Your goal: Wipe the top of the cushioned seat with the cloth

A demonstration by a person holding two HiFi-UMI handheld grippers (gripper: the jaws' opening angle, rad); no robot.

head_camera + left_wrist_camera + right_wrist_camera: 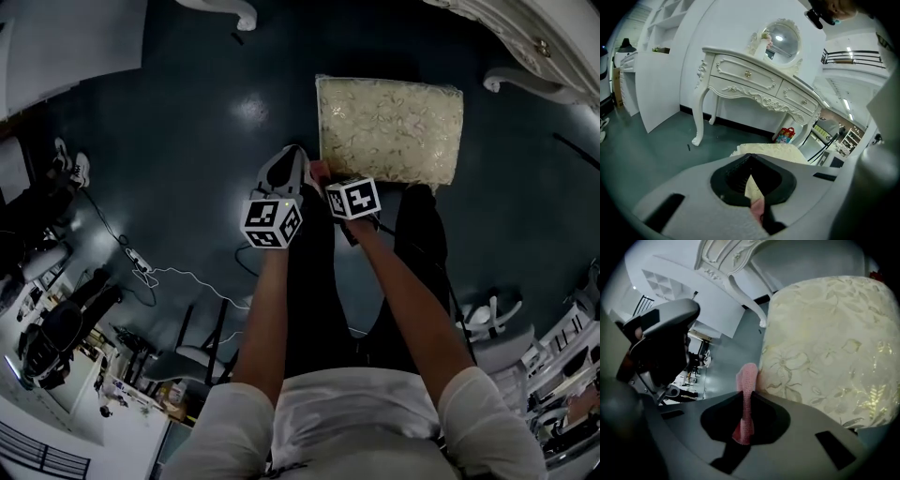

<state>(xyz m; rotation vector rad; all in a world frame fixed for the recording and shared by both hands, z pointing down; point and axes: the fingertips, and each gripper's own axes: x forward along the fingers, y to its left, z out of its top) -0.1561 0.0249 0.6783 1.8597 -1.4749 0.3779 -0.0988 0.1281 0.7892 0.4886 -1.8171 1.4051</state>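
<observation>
The cushioned seat (389, 127), cream with a floral pattern, stands on the dark floor just ahead of both grippers. It fills the right of the right gripper view (829, 343) and shows beyond the jaws in the left gripper view (768, 151). A small pink cloth (317, 172) hangs by the seat's near left corner. My right gripper (744, 420) is shut on the cloth (746, 390), a strip of which sticks up past the jaws. My left gripper (757, 206) is shut on another pink bit (758, 208). The two grippers (292, 167) (323, 178) are side by side.
A white ornate dressing table (759, 79) with a round mirror (782, 40) stands behind the seat, a red bag (785, 136) under it. A white panel (656, 89) leans at the left. Cables (187, 277) lie on the floor, chairs (497, 328) at right.
</observation>
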